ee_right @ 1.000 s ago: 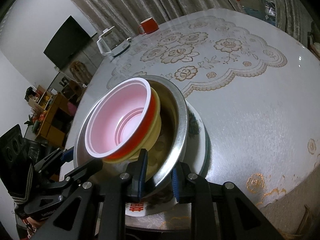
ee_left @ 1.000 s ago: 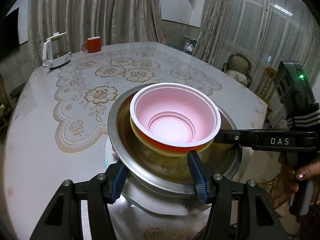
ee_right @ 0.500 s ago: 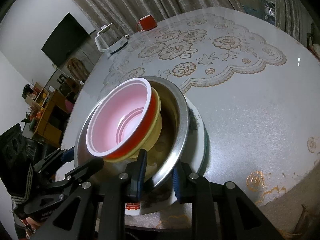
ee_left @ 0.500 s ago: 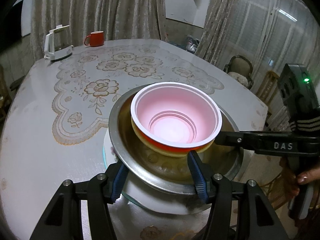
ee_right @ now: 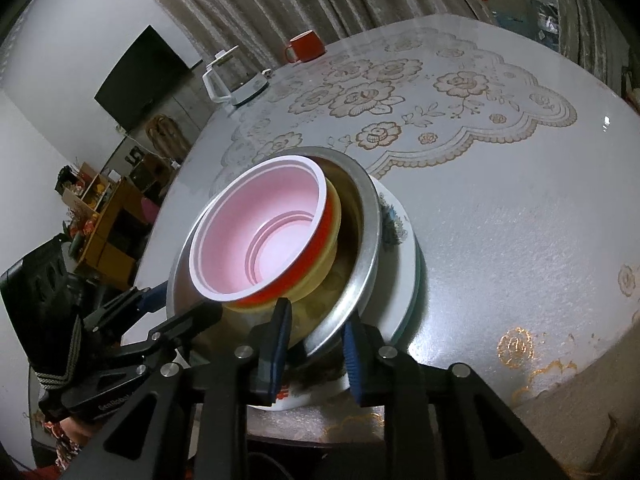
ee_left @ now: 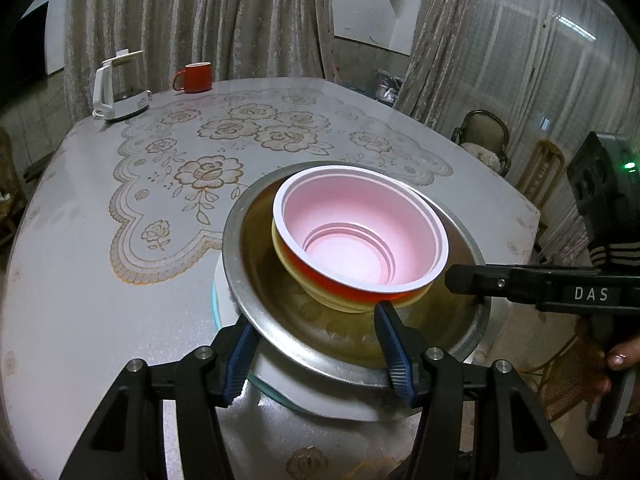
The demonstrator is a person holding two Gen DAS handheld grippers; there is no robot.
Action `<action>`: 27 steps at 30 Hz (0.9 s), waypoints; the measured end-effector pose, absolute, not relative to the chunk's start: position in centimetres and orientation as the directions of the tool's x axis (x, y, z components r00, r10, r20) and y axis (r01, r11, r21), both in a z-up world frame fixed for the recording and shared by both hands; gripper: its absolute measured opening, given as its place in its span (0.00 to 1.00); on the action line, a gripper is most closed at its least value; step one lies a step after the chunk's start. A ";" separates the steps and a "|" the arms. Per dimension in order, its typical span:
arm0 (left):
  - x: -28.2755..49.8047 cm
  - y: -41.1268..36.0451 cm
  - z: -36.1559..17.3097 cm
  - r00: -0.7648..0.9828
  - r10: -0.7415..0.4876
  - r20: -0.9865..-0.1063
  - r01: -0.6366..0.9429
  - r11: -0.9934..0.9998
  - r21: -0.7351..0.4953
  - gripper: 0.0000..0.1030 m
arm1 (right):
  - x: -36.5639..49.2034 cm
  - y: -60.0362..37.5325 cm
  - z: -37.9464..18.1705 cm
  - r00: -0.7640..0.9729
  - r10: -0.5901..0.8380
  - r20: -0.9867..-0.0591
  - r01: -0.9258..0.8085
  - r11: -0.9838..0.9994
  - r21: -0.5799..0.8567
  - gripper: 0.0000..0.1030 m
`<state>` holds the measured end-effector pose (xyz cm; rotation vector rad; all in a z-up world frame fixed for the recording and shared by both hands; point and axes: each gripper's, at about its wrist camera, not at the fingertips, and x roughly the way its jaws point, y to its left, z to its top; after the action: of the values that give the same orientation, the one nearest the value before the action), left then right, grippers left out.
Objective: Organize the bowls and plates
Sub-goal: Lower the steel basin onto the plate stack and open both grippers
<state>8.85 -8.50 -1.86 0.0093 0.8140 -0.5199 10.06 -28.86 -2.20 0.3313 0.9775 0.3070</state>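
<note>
**Left wrist view: both tongs on the stacked basin at the near table edge**

1. We find the left gripper (ee_left: 314,320) at a middling spread, astride the near rim of the metal basin (ee_left: 248,280): one blue pad sits outside and below the rim, the other reaches inside the wall. Whether the pads press on the metal we cannot tell.

2. In the right wrist view, the right gripper (ee_right: 316,316) stands narrow. Its jaws have just tightened a touch and pinch the basin rim, one pad inside and one outside. From the left view, a black finger of it lies over the rim on the right side, with a hand (ee_left: 616,360) on the handle.

3. The basin holds a pink-lined bowl (ee_left: 360,240) with a red outer wall, nested in a yellow bowl (ee_left: 288,264). Both lean toward the basin's far side.

4. The basin sits on a white flowered plate (ee_right: 396,220), which overhangs a greenish-edged dish (ee_left: 216,304) below it.

5. The whole stack stands at the near edge of the table (ee_left: 80,280), just past the lace-patterned cloth.

6. At the far corner, well apart from the stack, stand a white kettle (ee_left: 120,88) and a red mug (ee_left: 196,77).
</note>
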 end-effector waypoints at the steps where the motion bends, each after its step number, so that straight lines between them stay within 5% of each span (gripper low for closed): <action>1: 8.7 -8.4 -1.8 0.570 -0.440 -0.694 0.446 0.875 -0.188 0.57 | 10.0 -29.0 -2.3 0.525 0.404 -0.749 -0.102 0.903 0.416 0.22; 27: 6.3 -7.6 -0.9 0.599 -0.415 -0.684 0.435 0.887 -0.157 0.55 | 9.4 -28.7 -2.2 0.534 0.398 -0.746 -0.103 0.906 0.410 0.22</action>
<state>6.33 -7.58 -0.88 0.0269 0.7862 -0.4932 9.44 -28.70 -2.22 0.3368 0.9662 0.3051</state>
